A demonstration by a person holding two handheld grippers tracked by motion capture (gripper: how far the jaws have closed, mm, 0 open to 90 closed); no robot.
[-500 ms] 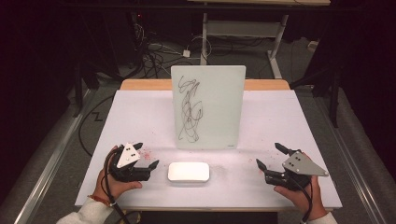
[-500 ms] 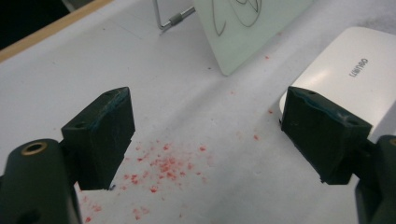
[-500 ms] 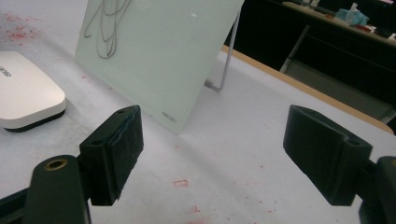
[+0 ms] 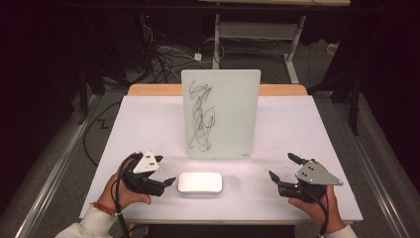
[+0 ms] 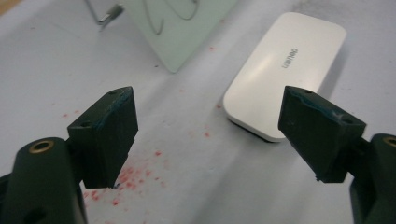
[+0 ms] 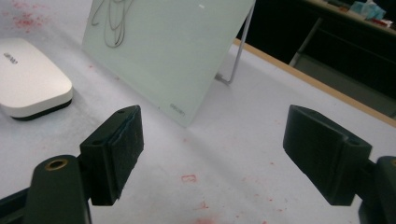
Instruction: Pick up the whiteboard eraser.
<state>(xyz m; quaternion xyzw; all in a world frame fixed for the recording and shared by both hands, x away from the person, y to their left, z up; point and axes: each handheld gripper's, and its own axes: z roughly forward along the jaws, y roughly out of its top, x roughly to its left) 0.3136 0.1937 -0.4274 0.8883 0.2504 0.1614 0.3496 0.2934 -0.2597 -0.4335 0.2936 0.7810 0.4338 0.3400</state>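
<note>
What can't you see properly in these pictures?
- Eraser: left gripper view, near corner hidden behind a jaw; its logo too small to read.
- Board: right gripper view, top cut off by the edge; corner print too small.
- Board's stand: high view, hidden behind the board.

A tangle of cables (image 4: 163, 57) lies on the floor beyond the table, beside a metal frame (image 4: 257, 29).

Board (image 5: 187, 28) cut off by top edge; eraser's (image 6: 28, 79) left end cropped.
</note>
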